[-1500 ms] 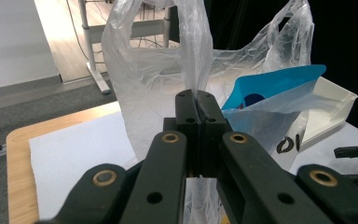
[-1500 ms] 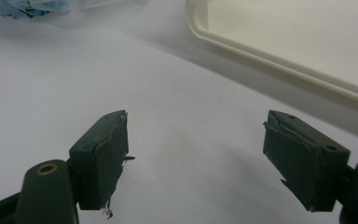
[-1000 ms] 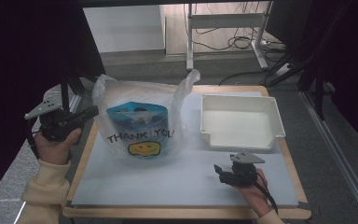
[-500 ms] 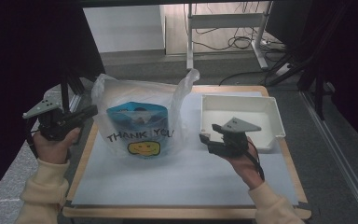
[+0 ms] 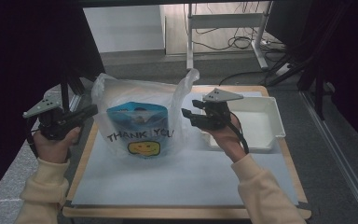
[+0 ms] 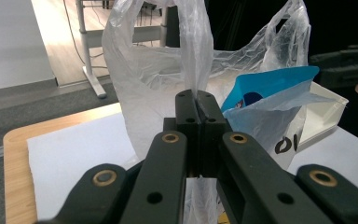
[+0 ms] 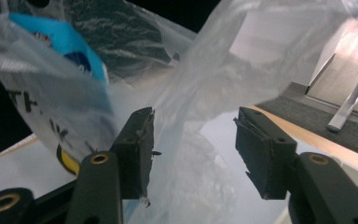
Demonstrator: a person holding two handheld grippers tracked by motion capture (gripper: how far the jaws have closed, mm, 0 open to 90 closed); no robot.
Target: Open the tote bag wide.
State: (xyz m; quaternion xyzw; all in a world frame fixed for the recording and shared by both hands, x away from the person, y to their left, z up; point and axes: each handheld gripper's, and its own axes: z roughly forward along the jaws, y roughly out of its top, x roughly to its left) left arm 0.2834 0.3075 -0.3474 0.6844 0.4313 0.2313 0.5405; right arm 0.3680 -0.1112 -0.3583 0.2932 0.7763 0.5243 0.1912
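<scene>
The left gripper (image 5: 91, 111) was clamped on the left handle (image 6: 193, 56) of the plastic bag (image 5: 142, 112). In the left gripper view its jaws stood pressed together with the thin film pinched between them, the handle rising straight up from the jaw tips and the rest of the film hanging below them. In the high view this gripper sat at the bag's left edge, held by the left hand (image 5: 51, 142) just off the table's left side.

The right gripper (image 5: 189, 115) was released. In the right gripper view (image 7: 193, 140) its jaws stood well apart, and the bag's right handle (image 7: 223, 60) ran up through the gap between them, close against the left jaw and clear of the right one. Whether the film touched the left jaw could not be determined. In the high view the jaw tips pointed at the bag's right side, just beside the film, with the right hand (image 5: 223, 135) behind them.

The bag stood upright between the two grippers on the white sheet (image 5: 177, 179) covering the table (image 5: 186, 212). Inside the bag, ahead of both sets of jaws, stood a blue pouch (image 5: 137, 116). A white tray (image 5: 270, 119) lay behind the right gripper, partly under the right hand.
</scene>
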